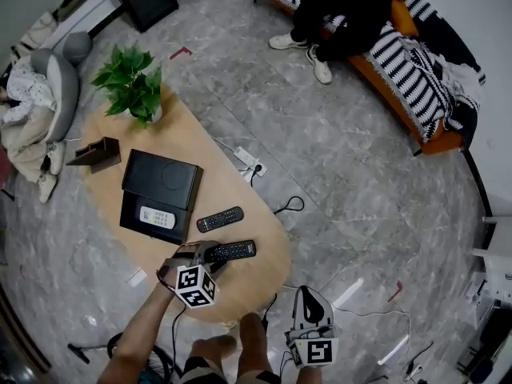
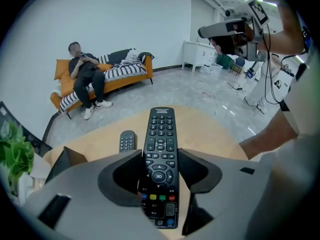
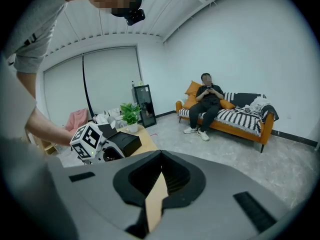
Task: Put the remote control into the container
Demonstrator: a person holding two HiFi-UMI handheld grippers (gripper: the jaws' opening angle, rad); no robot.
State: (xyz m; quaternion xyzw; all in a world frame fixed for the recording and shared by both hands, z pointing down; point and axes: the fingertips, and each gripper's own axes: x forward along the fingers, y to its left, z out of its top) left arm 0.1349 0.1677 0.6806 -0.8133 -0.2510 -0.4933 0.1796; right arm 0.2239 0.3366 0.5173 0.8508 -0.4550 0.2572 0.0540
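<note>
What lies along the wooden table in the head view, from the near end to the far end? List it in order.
left gripper clamped on the held remote → second remote → black container → potted plant

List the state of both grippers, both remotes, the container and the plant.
left gripper, shut on the remote control
remote control, gripped at its lower half, buttons up
right gripper, shut, empty, off the table
second remote, flat on the table, untouched
container, looks open, no remote control inside
plant, upright
</note>
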